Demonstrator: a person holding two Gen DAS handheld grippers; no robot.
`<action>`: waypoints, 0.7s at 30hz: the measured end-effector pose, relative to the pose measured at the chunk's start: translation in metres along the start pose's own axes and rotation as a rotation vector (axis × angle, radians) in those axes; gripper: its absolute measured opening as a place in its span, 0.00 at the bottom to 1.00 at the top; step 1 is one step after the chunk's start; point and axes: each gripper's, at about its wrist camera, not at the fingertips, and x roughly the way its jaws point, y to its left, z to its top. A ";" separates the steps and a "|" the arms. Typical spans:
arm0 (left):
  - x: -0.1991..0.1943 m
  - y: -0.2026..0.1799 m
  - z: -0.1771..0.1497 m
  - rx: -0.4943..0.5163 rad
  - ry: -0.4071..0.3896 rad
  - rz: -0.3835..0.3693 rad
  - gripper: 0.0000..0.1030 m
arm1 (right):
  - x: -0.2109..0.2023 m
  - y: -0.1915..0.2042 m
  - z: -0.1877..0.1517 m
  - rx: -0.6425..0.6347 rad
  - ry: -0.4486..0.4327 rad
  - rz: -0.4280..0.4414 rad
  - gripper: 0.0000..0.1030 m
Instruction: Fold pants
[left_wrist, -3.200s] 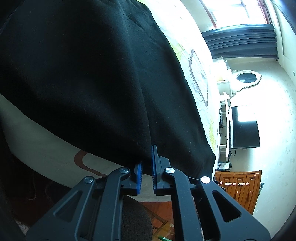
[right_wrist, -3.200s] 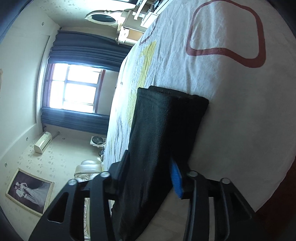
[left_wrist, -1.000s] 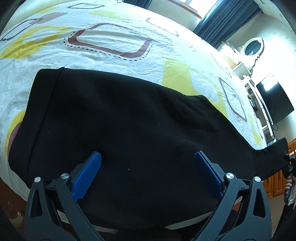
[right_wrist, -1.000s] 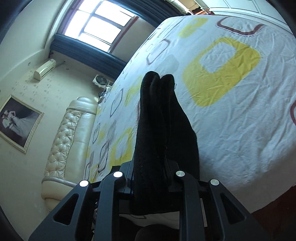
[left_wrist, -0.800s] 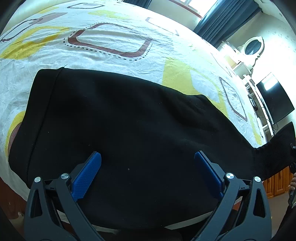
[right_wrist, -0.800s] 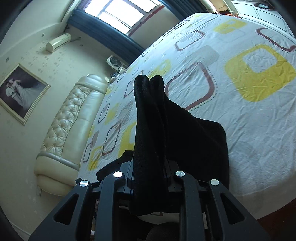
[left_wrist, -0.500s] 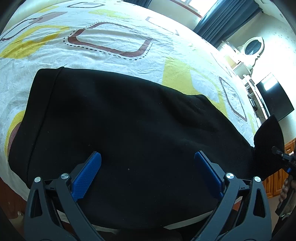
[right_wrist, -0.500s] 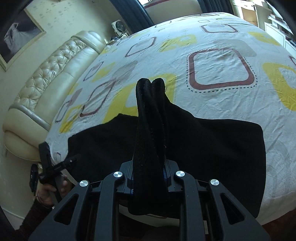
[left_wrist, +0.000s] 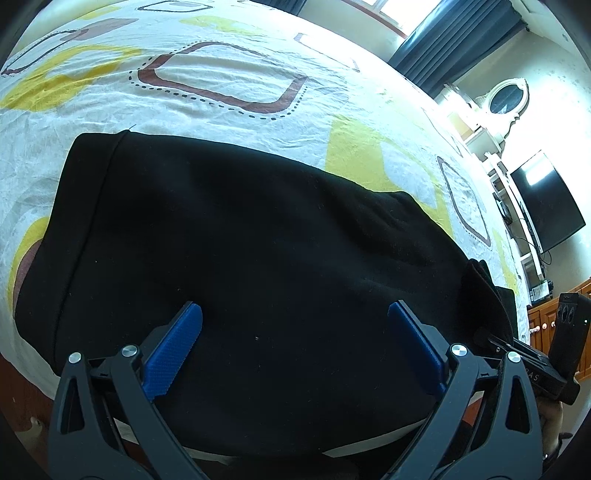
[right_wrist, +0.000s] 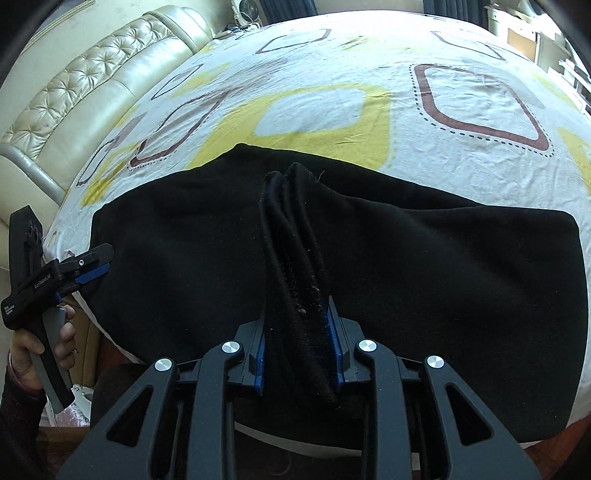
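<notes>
Black pants (left_wrist: 258, 221) lie across the patterned bed, folded lengthwise, waistband edge at the left in the left wrist view. My left gripper (left_wrist: 293, 314) hovers wide open over the near part of the cloth, nothing between its blue pads. My right gripper (right_wrist: 297, 332) holds the bunched leg ends (right_wrist: 291, 221) over the spread pants (right_wrist: 443, 277). Its jaws are opening, with the thick cloth still filling the gap and touching both pads. The right wrist view also shows the left gripper (right_wrist: 92, 266) at the bed's left edge, and the left wrist view shows the right gripper (left_wrist: 495, 336) at the far right.
The white sheet (left_wrist: 221, 85) with yellow and brown squares covers the bed beyond the pants. A tufted cream headboard (right_wrist: 92, 85) stands at the left. A TV (left_wrist: 546, 206), a wooden cabinet (left_wrist: 576, 299) and an oval mirror (left_wrist: 506, 99) stand beyond the bed's right end. A hand (right_wrist: 37, 354) grips the left handle.
My right gripper carried the leg ends across and down over the spread pants, toward the left gripper, and its pads have parted slightly. The left gripper stayed put, open.
</notes>
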 end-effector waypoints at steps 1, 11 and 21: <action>0.000 0.000 0.000 0.001 0.000 0.002 0.98 | 0.000 0.001 0.000 -0.002 -0.007 -0.005 0.27; 0.001 -0.002 0.000 0.013 -0.001 0.012 0.98 | 0.012 0.030 -0.005 -0.064 -0.001 -0.022 0.27; 0.002 -0.003 -0.001 0.021 0.000 0.018 0.98 | 0.020 0.050 -0.009 -0.103 -0.005 -0.061 0.27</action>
